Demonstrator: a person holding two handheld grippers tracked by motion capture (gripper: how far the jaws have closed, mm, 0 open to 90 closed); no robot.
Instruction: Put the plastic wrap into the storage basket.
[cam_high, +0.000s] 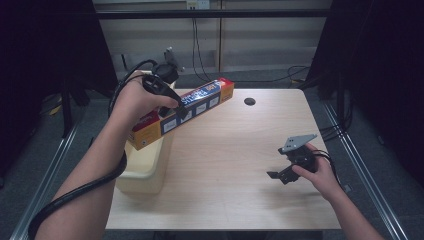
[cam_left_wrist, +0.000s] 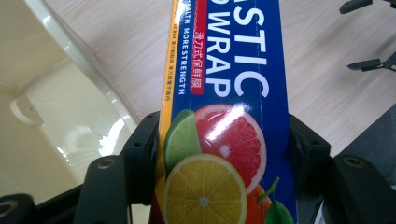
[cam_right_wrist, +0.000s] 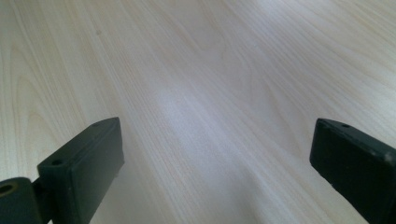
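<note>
Gripping a plastic wrap box (cam_high: 182, 111) between its jaws, the left gripper (cam_high: 174, 104) holds it tilted over the cream bin's (cam_high: 145, 172) rim at the counter's (cam_high: 235, 165) left edge. Well apart, the right gripper (cam_high: 284, 170) hovers with jaws spread wide, empty.

— What colours is the box (cam_left_wrist: 224, 116) in my left hand-held gripper (cam_high: 172, 106) showing?

— I'm seeing deep blue with white block lettering, a yellow-orange strip along one edge, a small red label with white characters, and printed citrus slices: a pink-red grapefruit, a green lime, a yellow lemon.

— And my hand-held grippers themselves?

— Both are looking matte black; my right hand-held gripper (cam_high: 280, 174) is carrying a grey plate.

— The worktop (cam_high: 225, 165)?

— It's showing pale, light wood with fine grain lines, plus a dark round spot (cam_high: 249, 101) near the far edge.

— The bin (cam_high: 145, 172)?

— Glossy cream.
</note>
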